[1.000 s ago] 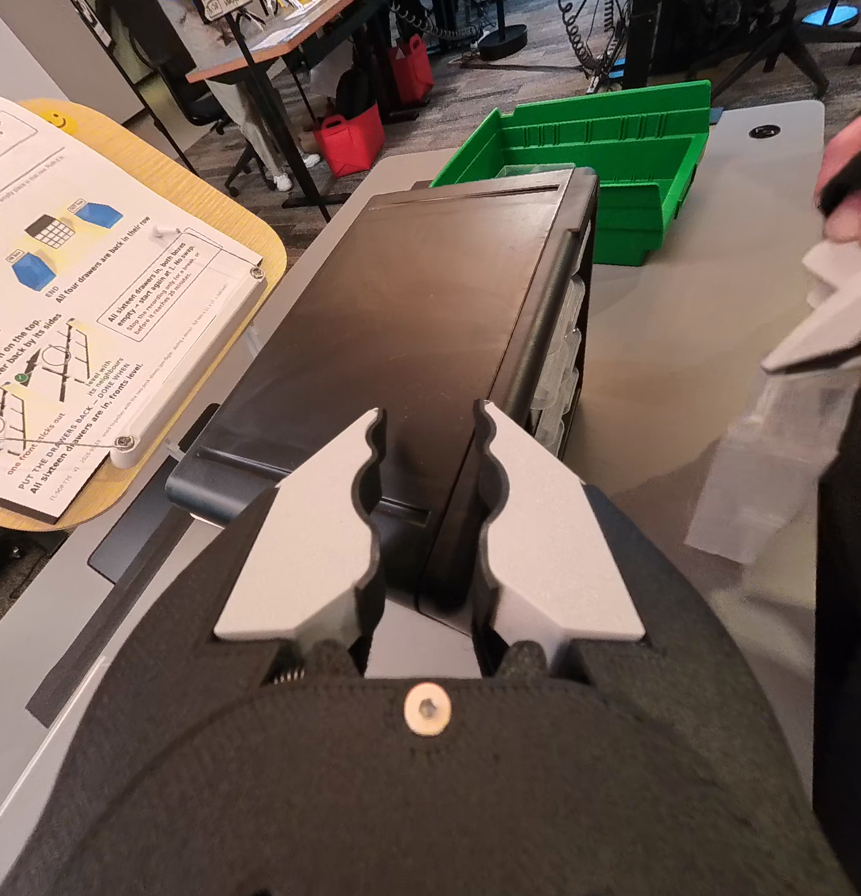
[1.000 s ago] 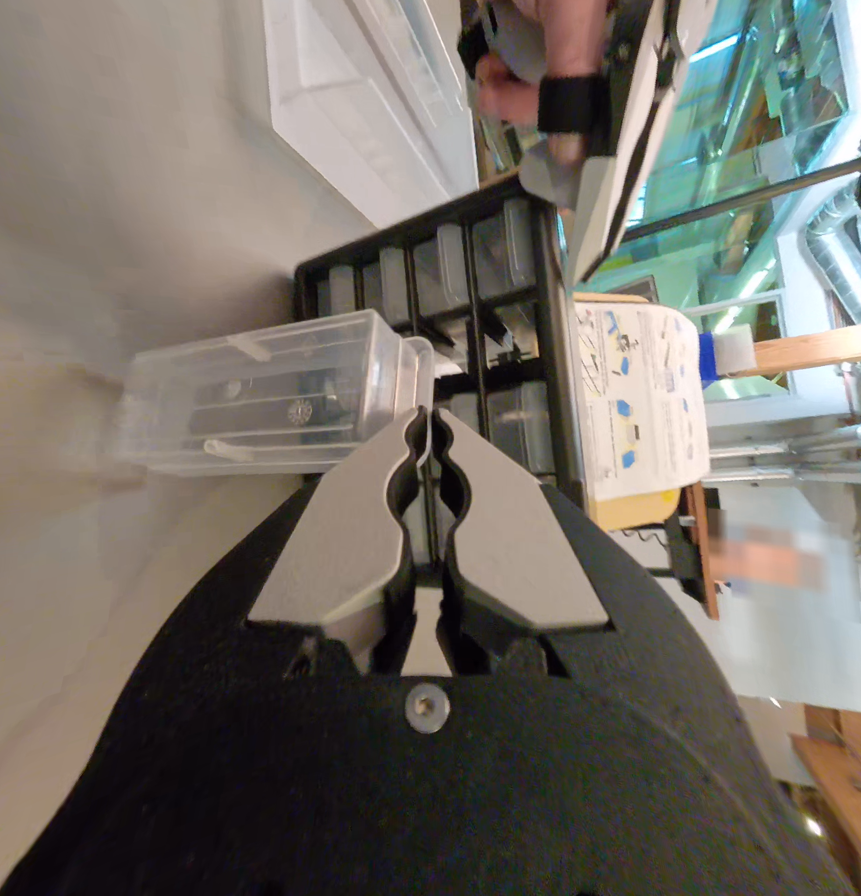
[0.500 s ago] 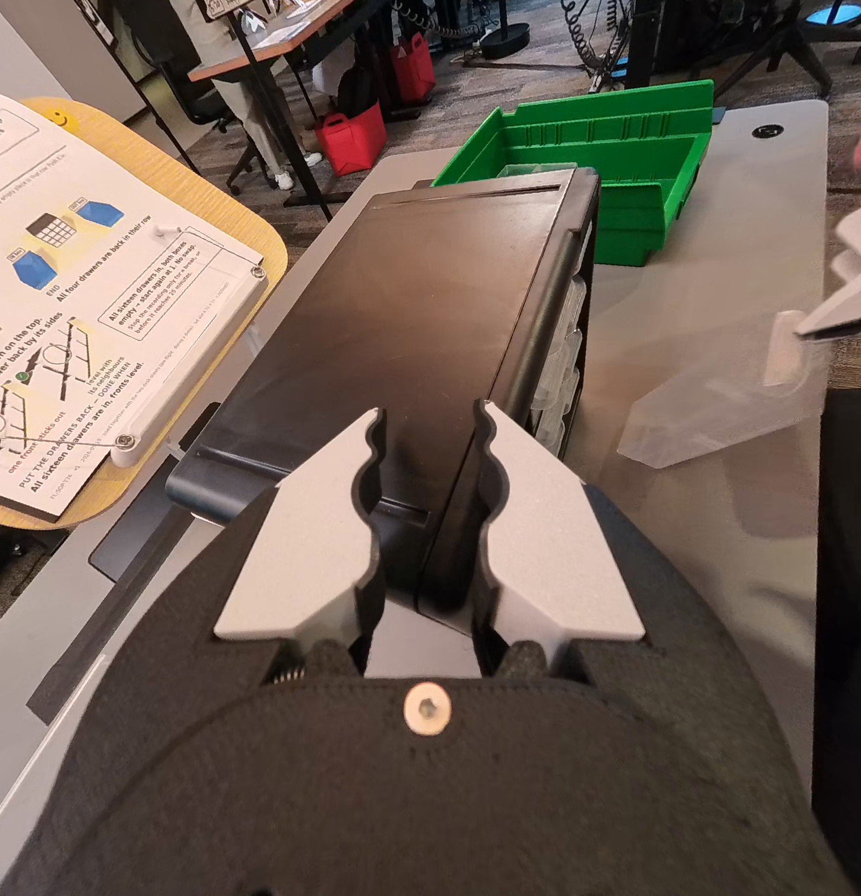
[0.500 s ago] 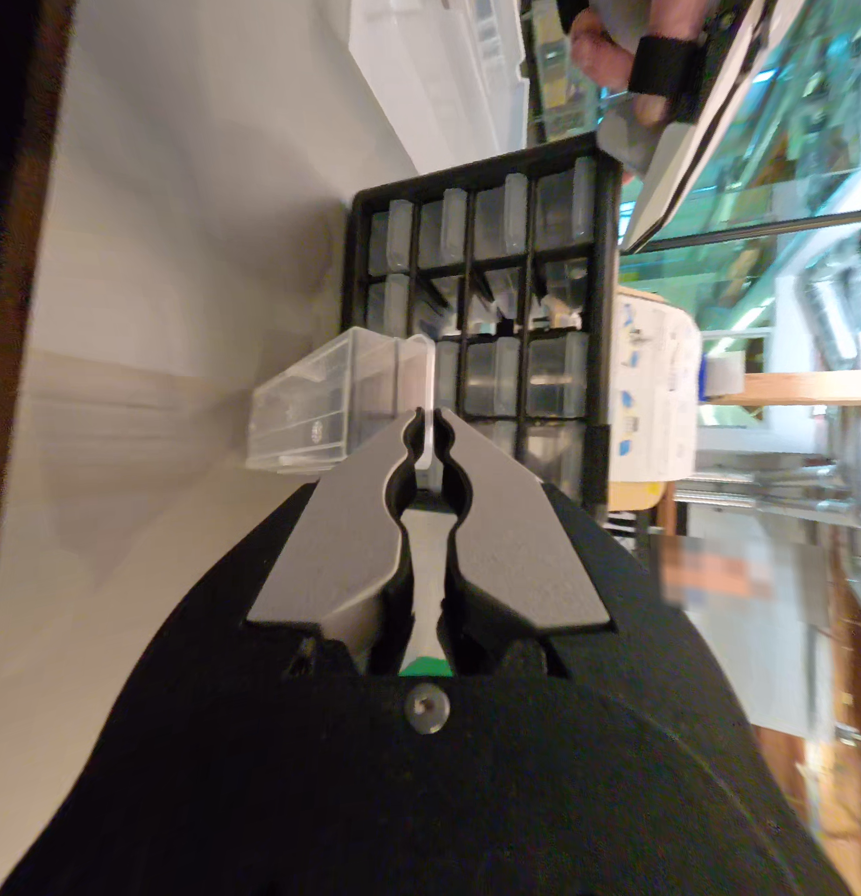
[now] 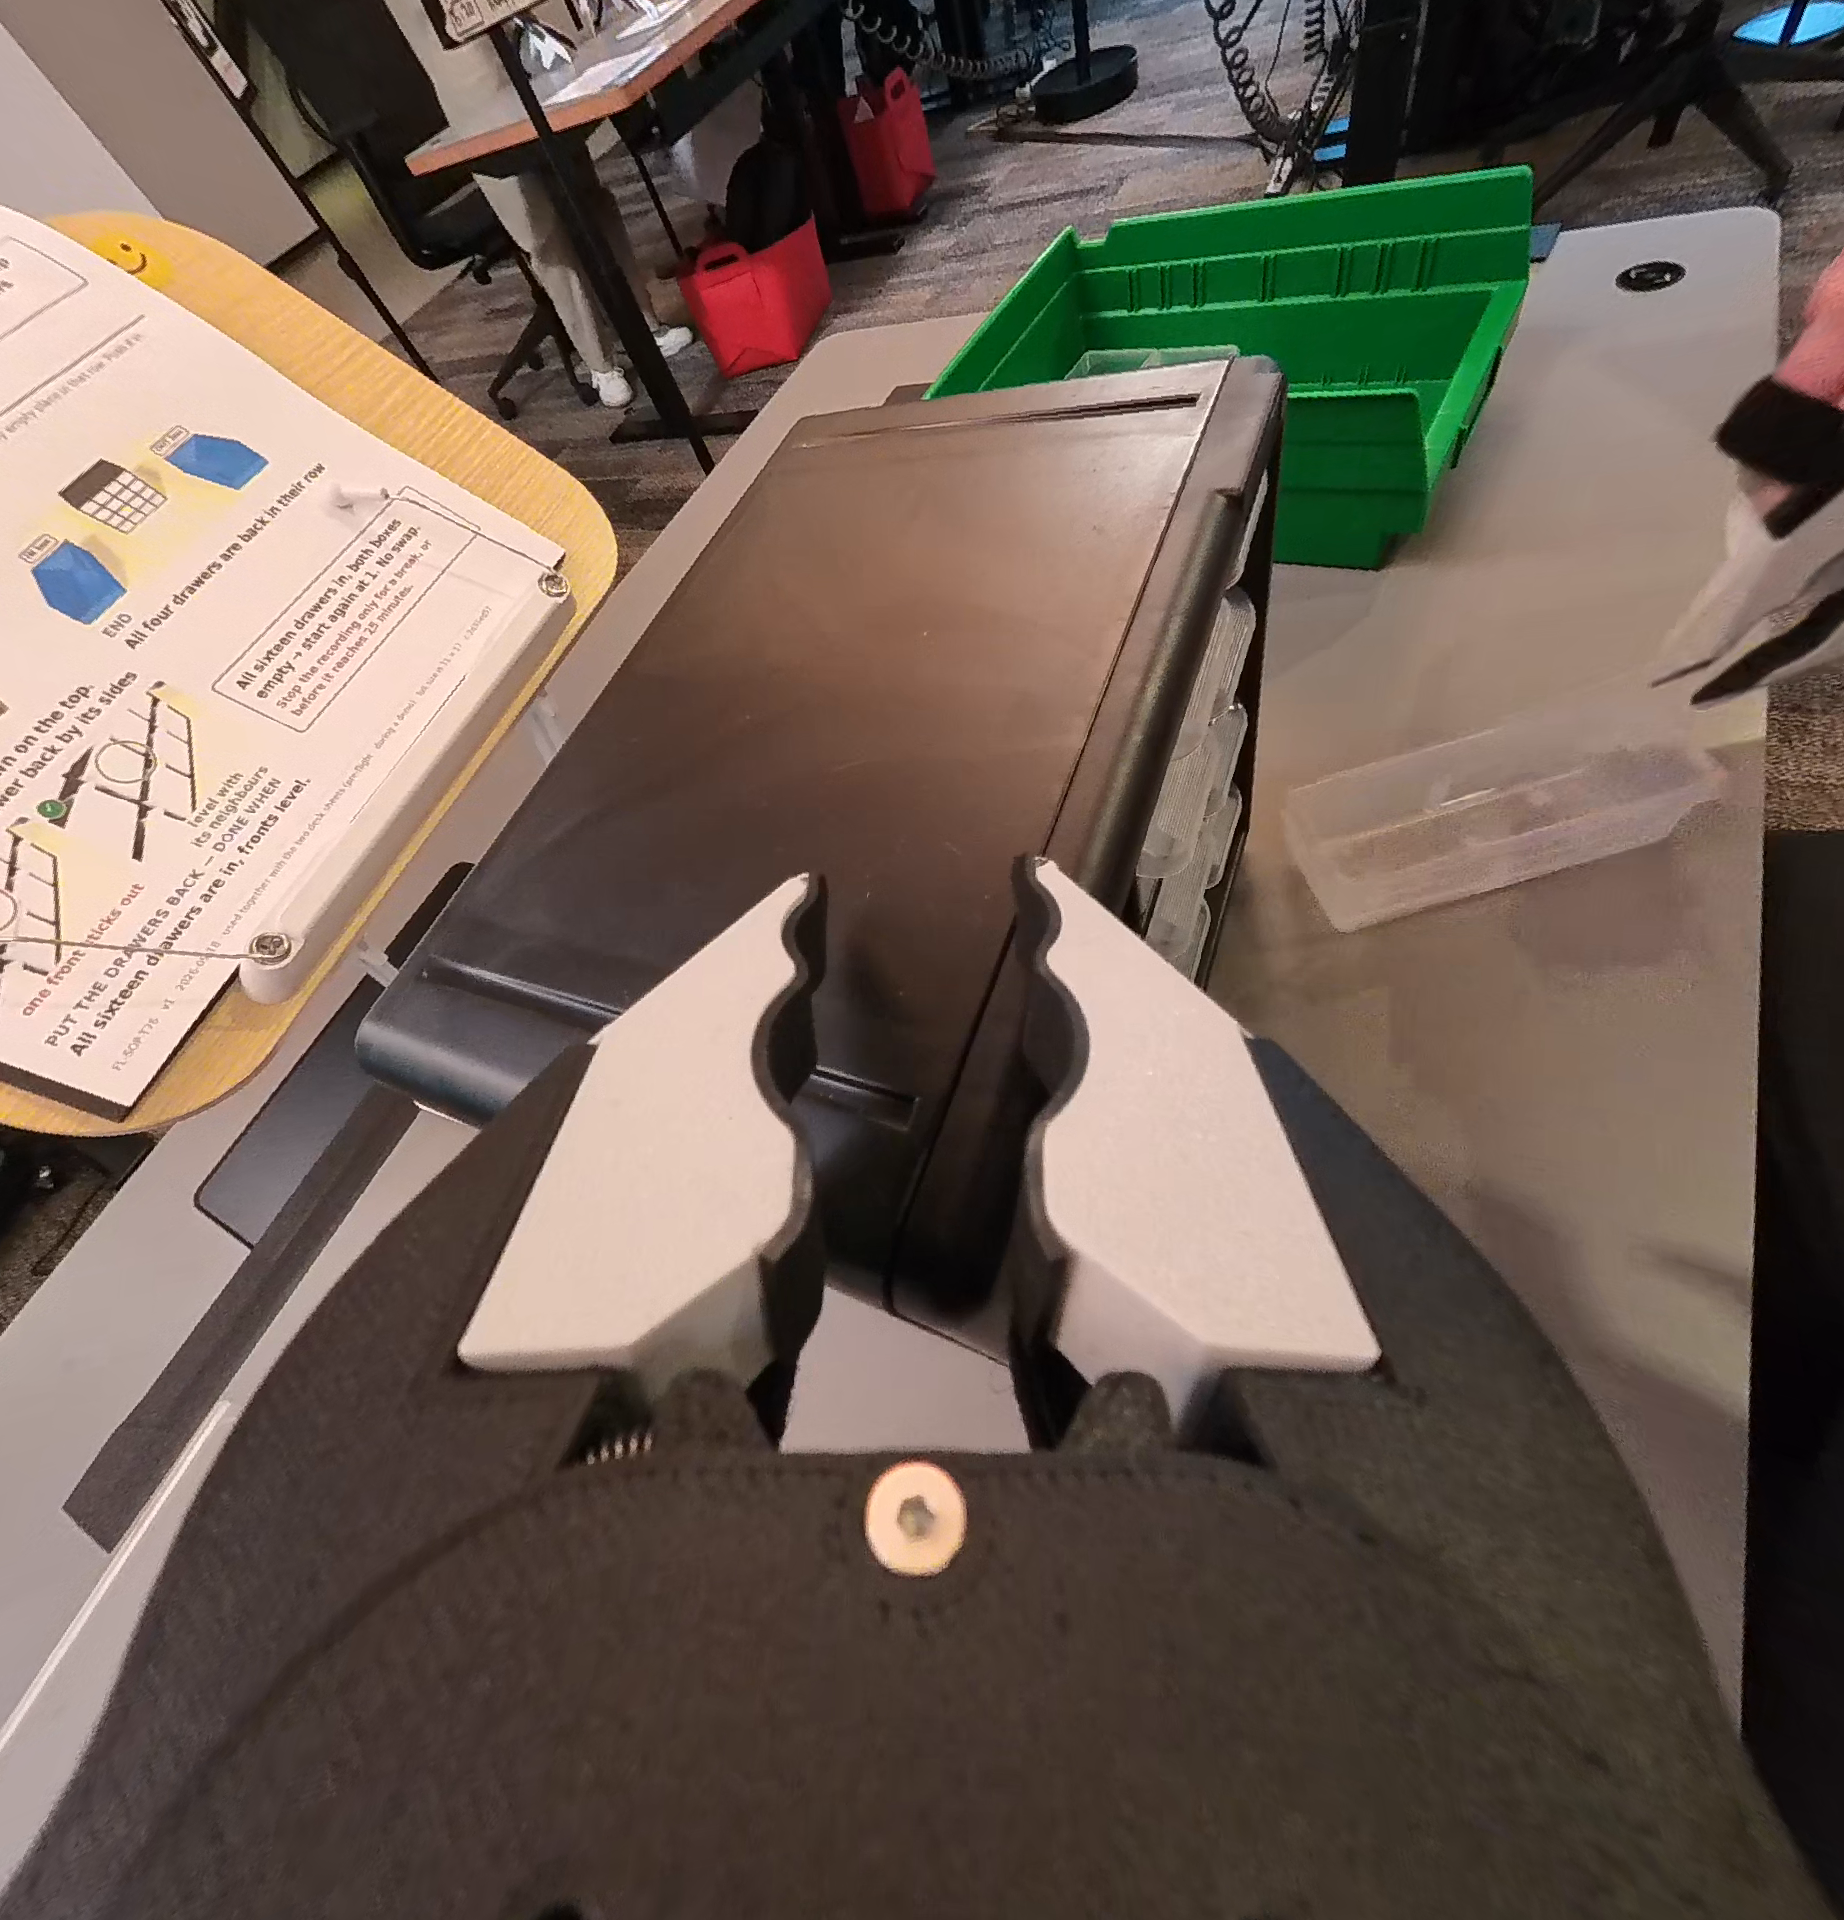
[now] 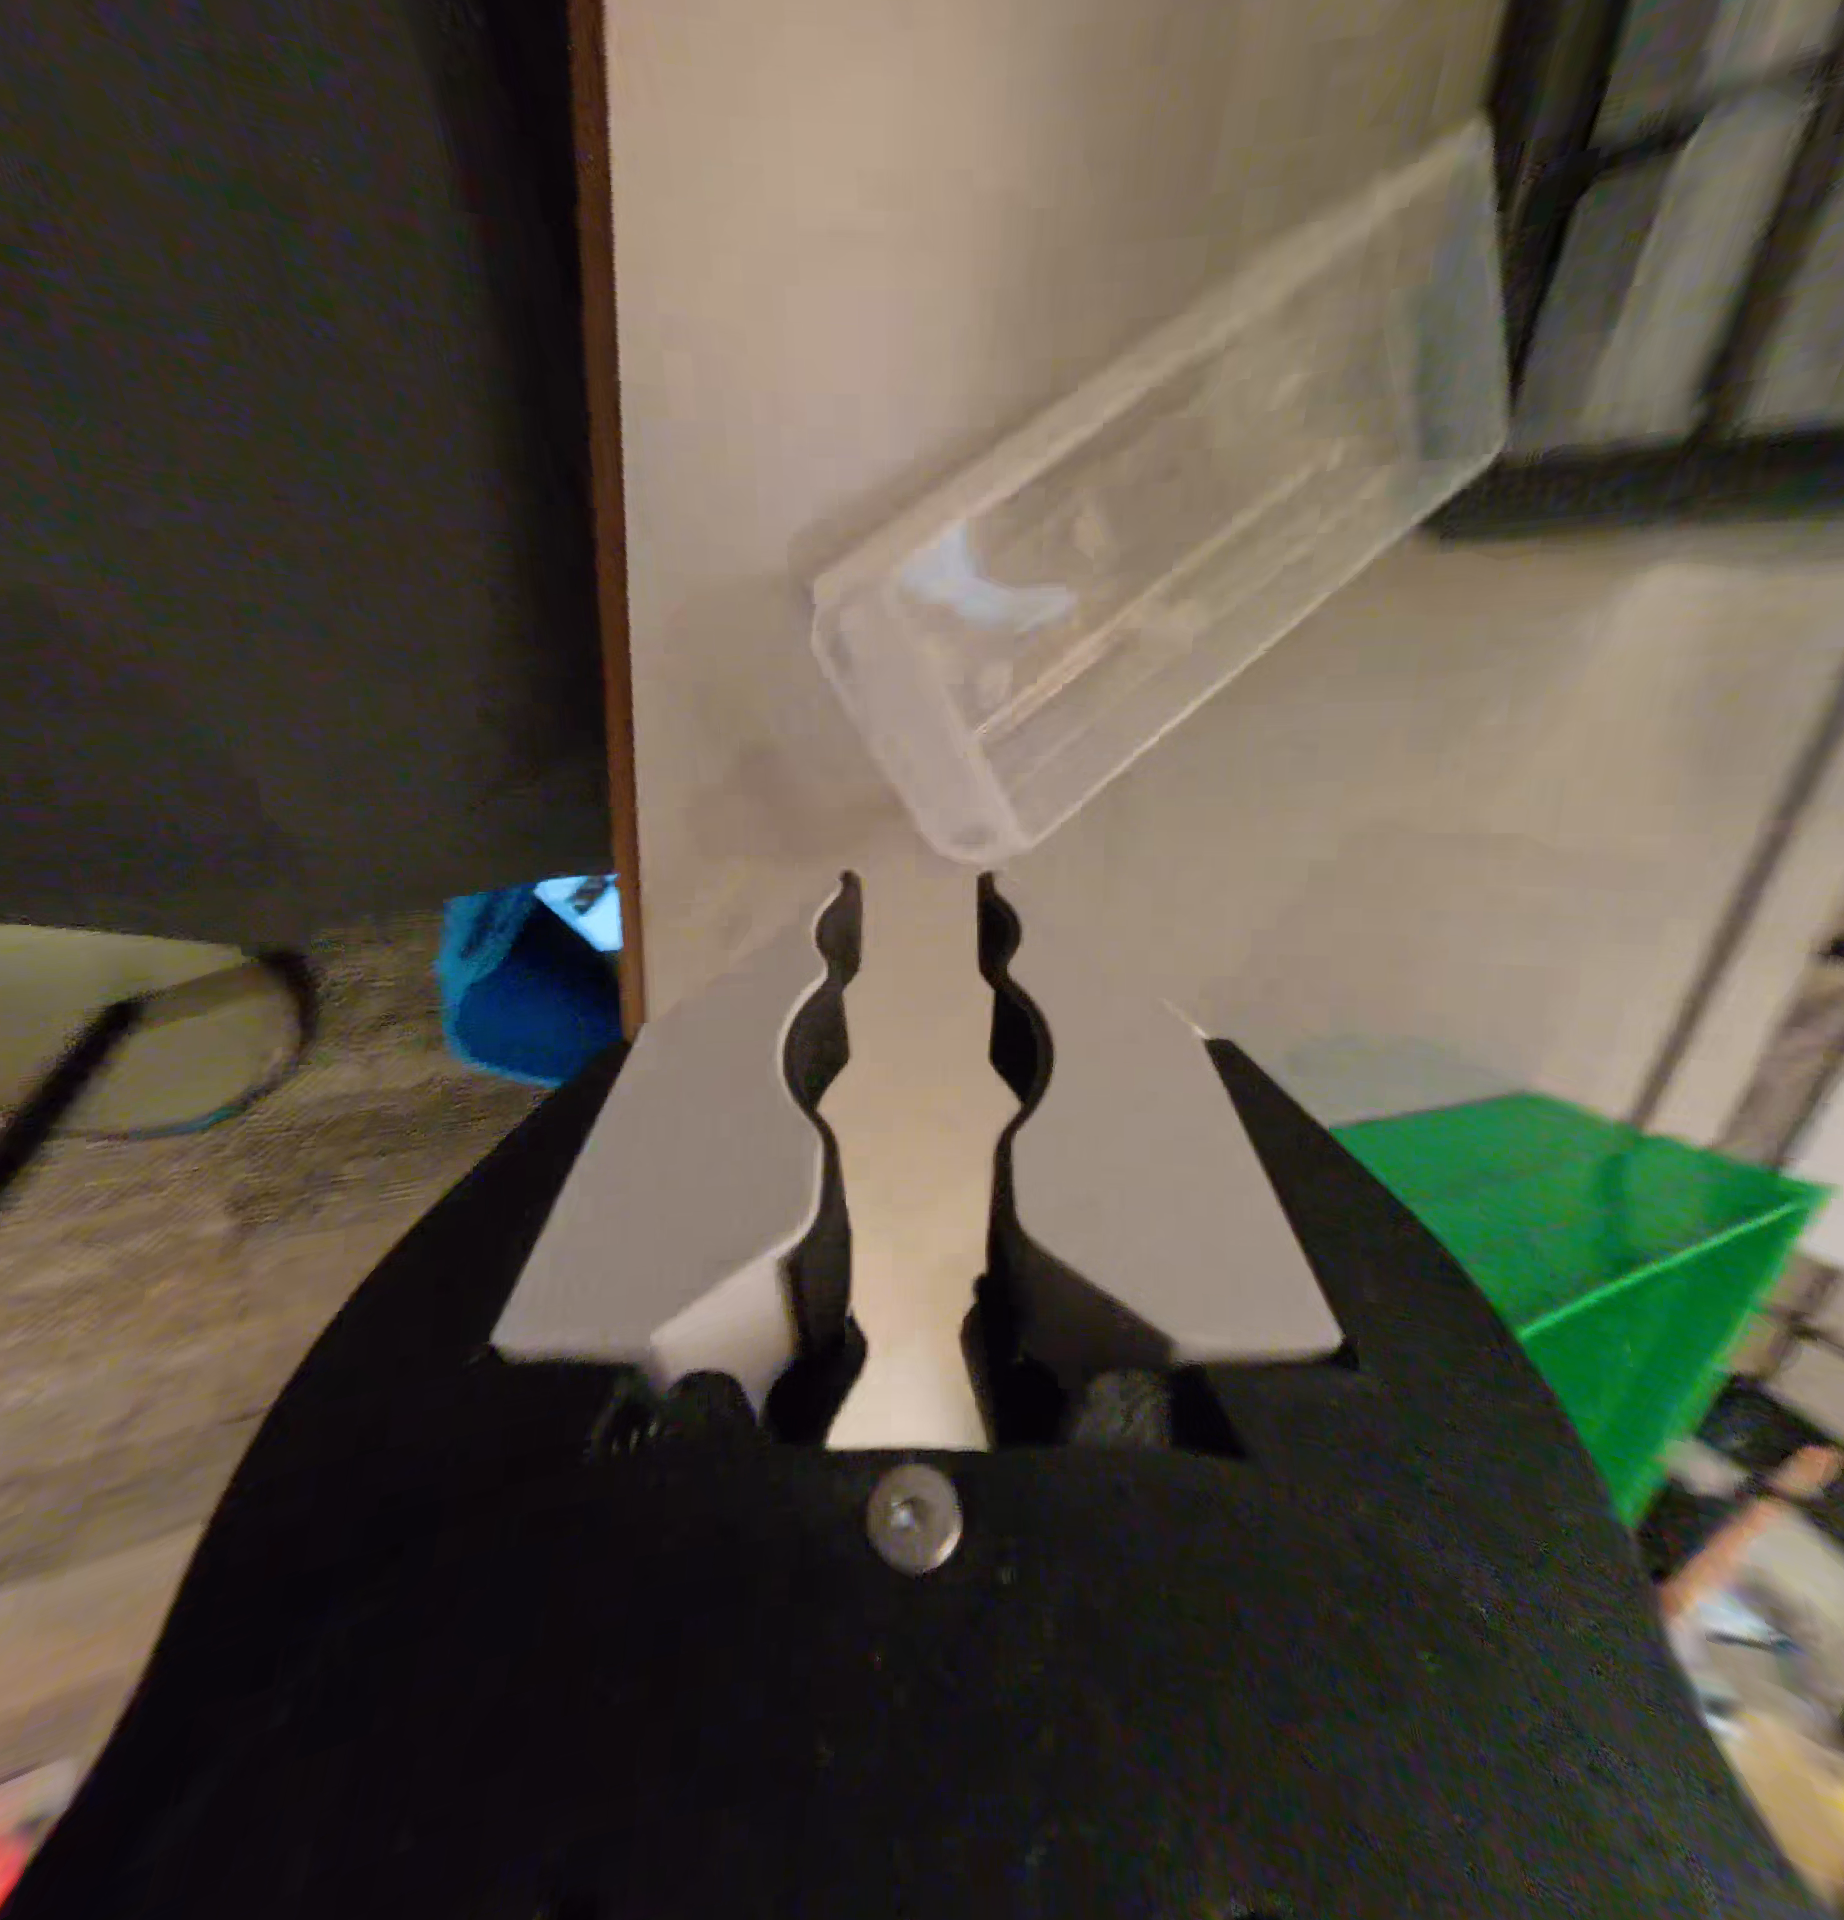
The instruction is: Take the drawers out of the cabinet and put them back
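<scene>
My left gripper [image 5: 916, 914] gaped over the cabinet [image 5: 876, 707]; my right gripper [image 6: 913, 883], jaws apart, hovered by the drawer [image 6: 1157, 582] on the bench [image 5: 1469, 1091].

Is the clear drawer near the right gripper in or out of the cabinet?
Out: the clear drawer lies on the table, apart from the cabinet.

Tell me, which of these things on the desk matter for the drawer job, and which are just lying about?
For the job:
- black drawer cabinet
- clear plastic drawer lying on the grey table
- left gripper, jaws apart over the cabinet
- right gripper, jaws apart, empty

Maybe for the job, maybe not:
- green bin

Just lying about:
- instruction sheet on its yellow board
- red bags on the floor
</scene>
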The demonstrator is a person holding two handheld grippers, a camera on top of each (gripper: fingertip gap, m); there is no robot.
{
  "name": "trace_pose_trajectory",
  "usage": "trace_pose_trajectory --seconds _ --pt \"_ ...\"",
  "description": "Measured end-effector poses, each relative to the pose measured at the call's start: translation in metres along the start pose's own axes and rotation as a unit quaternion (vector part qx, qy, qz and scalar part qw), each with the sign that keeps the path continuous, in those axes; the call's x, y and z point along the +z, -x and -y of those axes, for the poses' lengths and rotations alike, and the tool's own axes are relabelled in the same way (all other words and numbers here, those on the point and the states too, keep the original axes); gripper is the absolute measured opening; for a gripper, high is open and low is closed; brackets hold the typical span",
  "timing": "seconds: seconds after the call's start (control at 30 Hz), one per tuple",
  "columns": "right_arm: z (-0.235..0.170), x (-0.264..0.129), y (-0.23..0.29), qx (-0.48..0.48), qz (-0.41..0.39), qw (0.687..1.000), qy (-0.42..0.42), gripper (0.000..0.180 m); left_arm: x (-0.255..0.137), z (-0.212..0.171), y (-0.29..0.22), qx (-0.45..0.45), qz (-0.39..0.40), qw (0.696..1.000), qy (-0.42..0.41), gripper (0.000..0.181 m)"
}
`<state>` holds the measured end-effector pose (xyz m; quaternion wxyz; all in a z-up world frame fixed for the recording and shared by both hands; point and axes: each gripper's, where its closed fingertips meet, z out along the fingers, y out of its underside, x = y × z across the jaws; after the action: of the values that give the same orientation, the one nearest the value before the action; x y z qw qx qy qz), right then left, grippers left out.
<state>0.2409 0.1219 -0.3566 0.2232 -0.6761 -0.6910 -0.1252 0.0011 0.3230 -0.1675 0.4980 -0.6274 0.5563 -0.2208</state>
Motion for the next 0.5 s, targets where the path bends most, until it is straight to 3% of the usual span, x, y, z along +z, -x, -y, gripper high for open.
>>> trace_pose_trajectory --seconds 0.03,0.17,0.3,0.4,0.5 --pt "-0.005 0.000 0.002 0.030 0.021 0.999 0.003 0.021 0.000 0.000 0.000 0.000 0.000 1.000 0.000 0.035" --pt "0.039 -0.019 -0.027 0.216 0.050 0.970 -0.098 0.078 0.000 0.000 0.000 0.000 0.001 1.000 0.000 0.035" --pt "0.073 0.005 -0.047 0.350 0.105 0.924 -0.114 0.082 0.001 0.000 0.000 0.000 0.001 1.000 0.000 0.035" --pt "0.059 0.042 -0.051 0.355 0.103 0.929 -0.027 0.088 0.000 0.000 0.000 0.001 0.002 1.000 0.000 0.035" --pt "0.056 0.063 -0.044 0.344 0.127 0.930 0.009 0.077 0.000 0.000 0.000 0.002 0.001 1.000 -0.001 0.035"
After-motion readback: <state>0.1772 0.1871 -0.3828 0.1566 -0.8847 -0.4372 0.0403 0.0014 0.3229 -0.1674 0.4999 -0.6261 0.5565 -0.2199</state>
